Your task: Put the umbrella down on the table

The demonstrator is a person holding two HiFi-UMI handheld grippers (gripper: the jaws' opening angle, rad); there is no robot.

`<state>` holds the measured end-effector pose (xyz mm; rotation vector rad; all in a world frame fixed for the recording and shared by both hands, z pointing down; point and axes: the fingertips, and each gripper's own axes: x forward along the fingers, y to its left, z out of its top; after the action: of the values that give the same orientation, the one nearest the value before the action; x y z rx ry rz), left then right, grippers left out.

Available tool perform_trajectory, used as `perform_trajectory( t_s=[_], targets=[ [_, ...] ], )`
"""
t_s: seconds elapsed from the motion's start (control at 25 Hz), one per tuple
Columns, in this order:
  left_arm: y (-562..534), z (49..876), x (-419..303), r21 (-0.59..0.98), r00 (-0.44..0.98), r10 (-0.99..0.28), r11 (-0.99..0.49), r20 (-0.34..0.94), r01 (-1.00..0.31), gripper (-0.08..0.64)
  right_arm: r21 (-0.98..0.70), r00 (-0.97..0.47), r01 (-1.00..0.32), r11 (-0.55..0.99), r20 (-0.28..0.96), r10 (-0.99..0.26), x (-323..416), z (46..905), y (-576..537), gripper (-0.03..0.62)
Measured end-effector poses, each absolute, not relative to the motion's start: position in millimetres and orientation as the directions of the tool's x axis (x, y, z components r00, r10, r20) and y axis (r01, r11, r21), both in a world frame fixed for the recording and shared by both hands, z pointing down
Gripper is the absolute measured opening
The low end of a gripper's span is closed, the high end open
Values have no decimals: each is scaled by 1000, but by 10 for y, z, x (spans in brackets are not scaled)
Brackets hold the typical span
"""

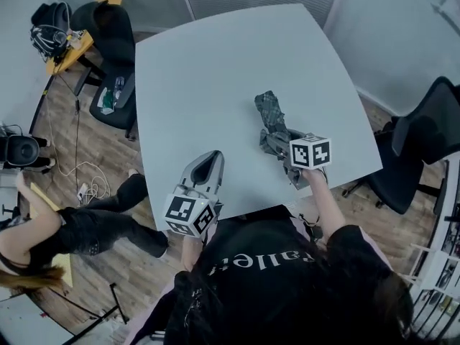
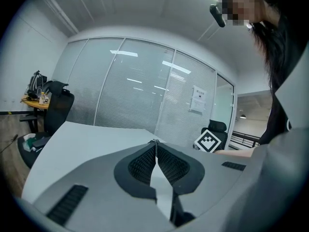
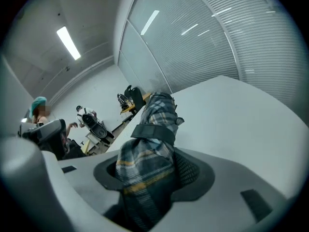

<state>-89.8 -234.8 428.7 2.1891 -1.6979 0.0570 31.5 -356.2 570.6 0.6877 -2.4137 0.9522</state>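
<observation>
A folded grey plaid umbrella [image 1: 269, 115] with a black strap [image 3: 153, 133] hangs low over the right half of the white table [image 1: 215, 70]. My right gripper [image 1: 282, 149] is shut on its near end, and the fabric fills the gap between the pads [image 3: 153, 166]. The umbrella [image 3: 158, 111] points away from me towards the table's far side; I cannot tell whether its far tip touches the top. My left gripper [image 1: 213, 157] is over the table's near edge, to the left of the umbrella, shut with its jaws [image 2: 154, 143] meeting and nothing between them.
A black office chair [image 1: 430, 131] stands right of the table, another [image 1: 109, 33] at the far left with a cluttered yellow desk [image 1: 70, 49]. A person [image 1: 79, 228] crouches on the wooden floor at the left. Glass partitions [image 2: 130, 91] close off the far side.
</observation>
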Motion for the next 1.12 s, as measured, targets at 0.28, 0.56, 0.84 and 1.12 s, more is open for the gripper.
perform_trajectory(
  t_s=[0.28,0.56,0.84,1.12],
  targets=[
    [-2405,4293,-960,259,229,-935,-158,271,-953,29,-361,-690,-585,727,692,-212,168,6213,-4084,233],
    [-2401,4361,-1065,258,205,-935,-129,291,-957,29,-222,-562,-570,791,808,-178,78,6752,-4374,233],
    [-2346,4422,-1239,255,173,-936,-95,307,-962,29,-207,-538,-570,795,825,-172,36,7004,-4482,248],
    [-2298,4442,-1364,268,182,-933,-98,309,-958,29,-213,-531,-596,774,828,-181,6,6987,-4453,283]
  ],
)
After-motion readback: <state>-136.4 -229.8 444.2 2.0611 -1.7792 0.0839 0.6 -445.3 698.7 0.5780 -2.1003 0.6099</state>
